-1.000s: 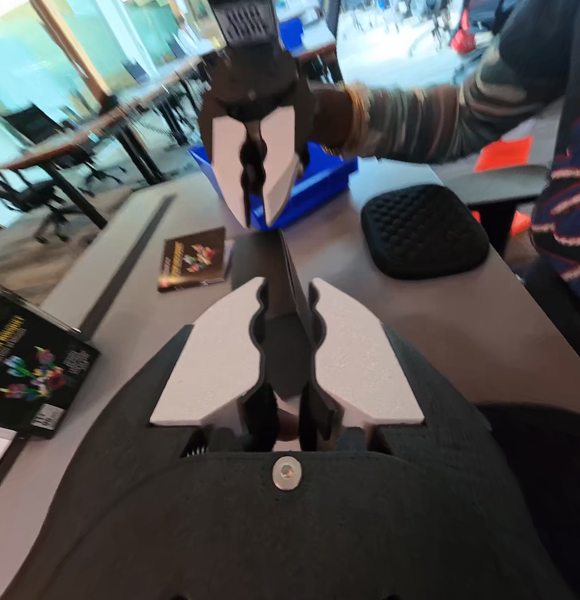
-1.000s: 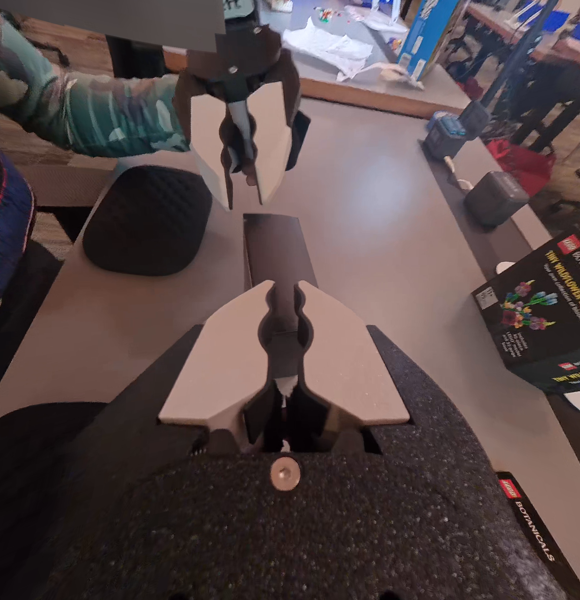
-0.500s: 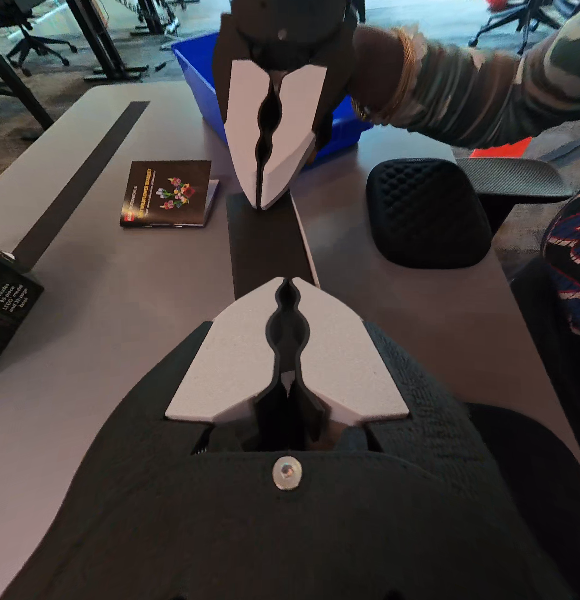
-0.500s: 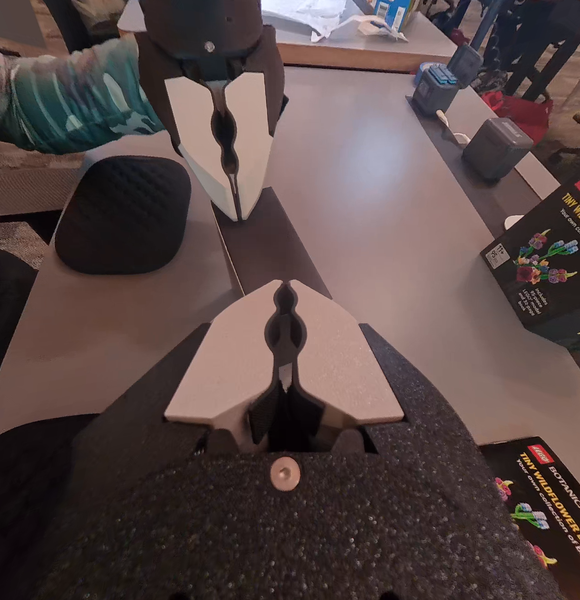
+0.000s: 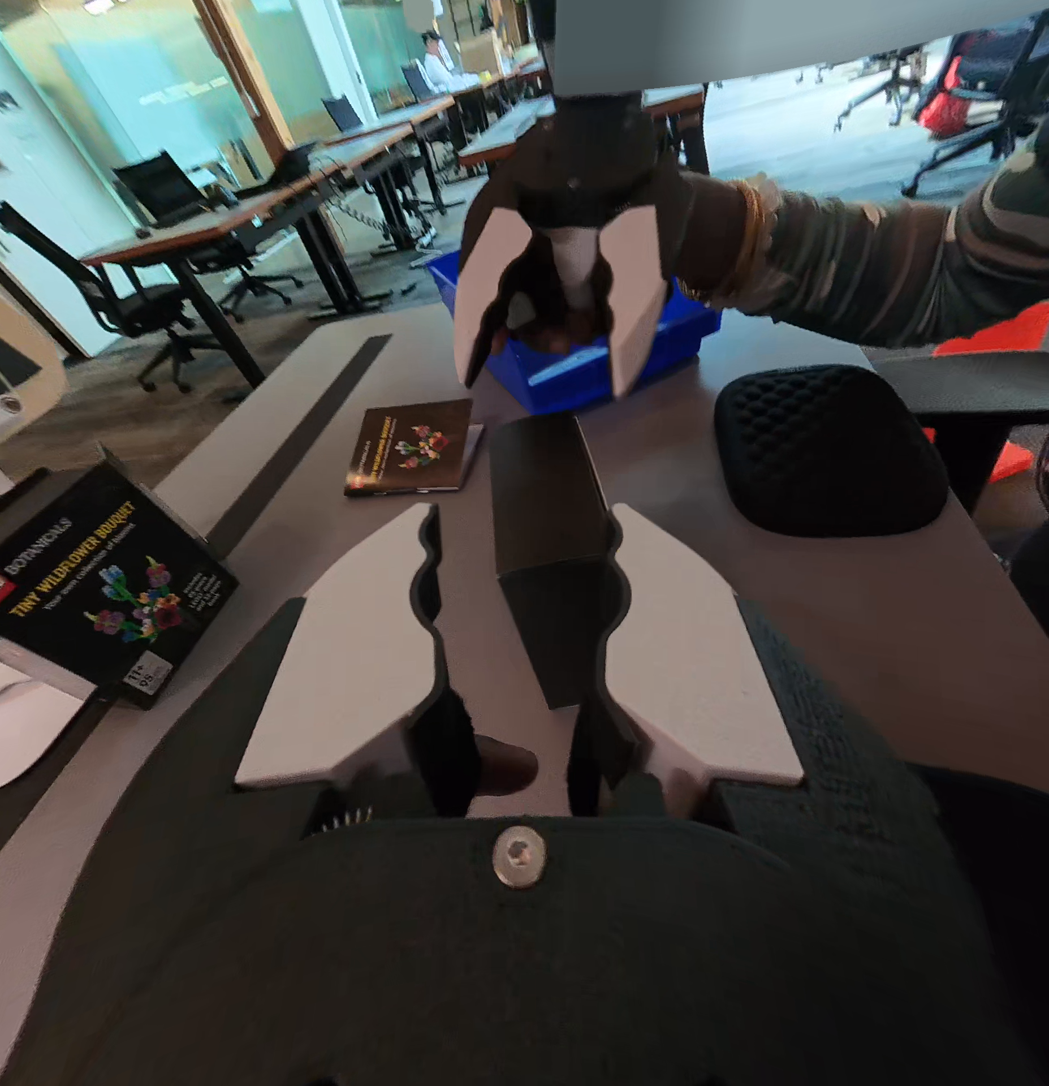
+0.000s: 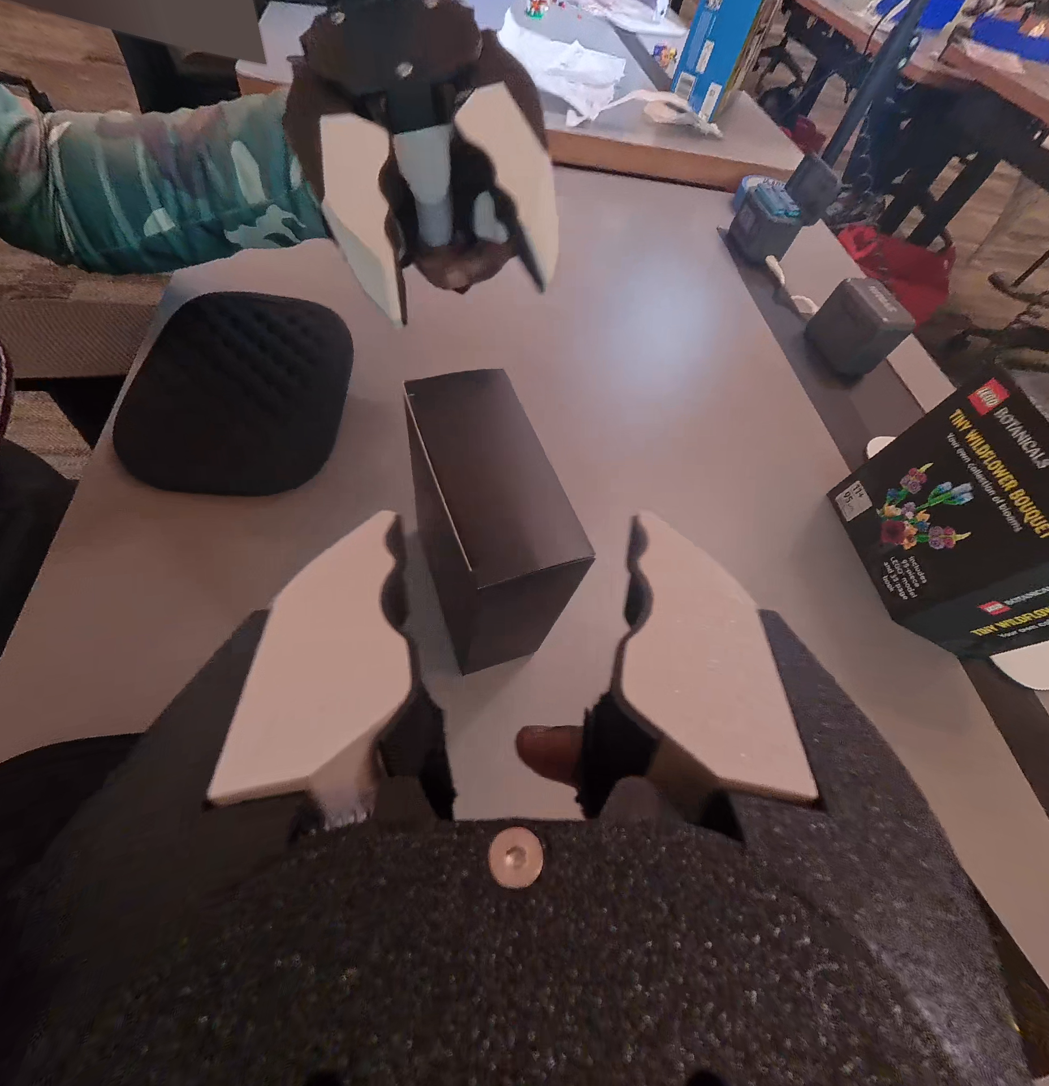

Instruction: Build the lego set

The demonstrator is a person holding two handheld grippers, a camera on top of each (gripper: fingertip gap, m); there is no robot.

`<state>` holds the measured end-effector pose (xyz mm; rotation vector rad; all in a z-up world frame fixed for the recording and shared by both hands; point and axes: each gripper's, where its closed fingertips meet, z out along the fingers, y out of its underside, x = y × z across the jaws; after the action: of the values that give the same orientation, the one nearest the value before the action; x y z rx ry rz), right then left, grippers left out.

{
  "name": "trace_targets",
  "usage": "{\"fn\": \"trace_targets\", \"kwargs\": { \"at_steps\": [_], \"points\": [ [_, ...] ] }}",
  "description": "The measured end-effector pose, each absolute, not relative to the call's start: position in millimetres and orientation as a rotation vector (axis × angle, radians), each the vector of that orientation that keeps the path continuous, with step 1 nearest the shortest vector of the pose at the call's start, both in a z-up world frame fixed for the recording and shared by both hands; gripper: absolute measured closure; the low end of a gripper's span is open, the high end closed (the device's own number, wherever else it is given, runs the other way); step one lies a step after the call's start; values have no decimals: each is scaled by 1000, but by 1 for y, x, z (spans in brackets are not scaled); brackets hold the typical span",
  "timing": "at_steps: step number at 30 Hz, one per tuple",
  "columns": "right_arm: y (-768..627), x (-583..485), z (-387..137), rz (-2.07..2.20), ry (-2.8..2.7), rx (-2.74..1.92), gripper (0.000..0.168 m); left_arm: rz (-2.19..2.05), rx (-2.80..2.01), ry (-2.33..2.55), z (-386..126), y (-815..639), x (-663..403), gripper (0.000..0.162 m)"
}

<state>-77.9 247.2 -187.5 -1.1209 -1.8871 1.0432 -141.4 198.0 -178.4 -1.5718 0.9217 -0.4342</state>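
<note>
Here, left wrist view: left gripper [image 5: 522, 517] jaws spread, empty, over plain black rectangular cardboard box [image 5: 545, 499] lying on grey desk [image 5: 804, 587]. Beyond: dark instruction booklet [image 5: 413, 445], blue plastic bin [image 5: 575, 358], black quilted pad [image 5: 827, 449]. Right wrist view: right gripper [image 6: 513, 520] jaws spread, empty; black printed lego box [image 6: 974, 517] on right.

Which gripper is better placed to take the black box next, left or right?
Probably the left gripper: its open jaws already flank the black box. The right gripper, also open, hangs just short of it.
</note>
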Motion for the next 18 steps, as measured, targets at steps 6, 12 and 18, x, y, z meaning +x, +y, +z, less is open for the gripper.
{"fn": "trace_targets", "kwargs": {
  "at_steps": [6,12,18],
  "points": [
    [242,-86,-215,980,-2035,-1188,67,-474,-1548,661,-154,245,-197,94],
    [245,-89,-209,984,-2013,-1187,66,-246,-1723,725,-162,357,-263,67],
    [243,-72,-197,1011,-1926,-1170,72,-319,-1924,746,-198,456,-305,57]
  ]
}}
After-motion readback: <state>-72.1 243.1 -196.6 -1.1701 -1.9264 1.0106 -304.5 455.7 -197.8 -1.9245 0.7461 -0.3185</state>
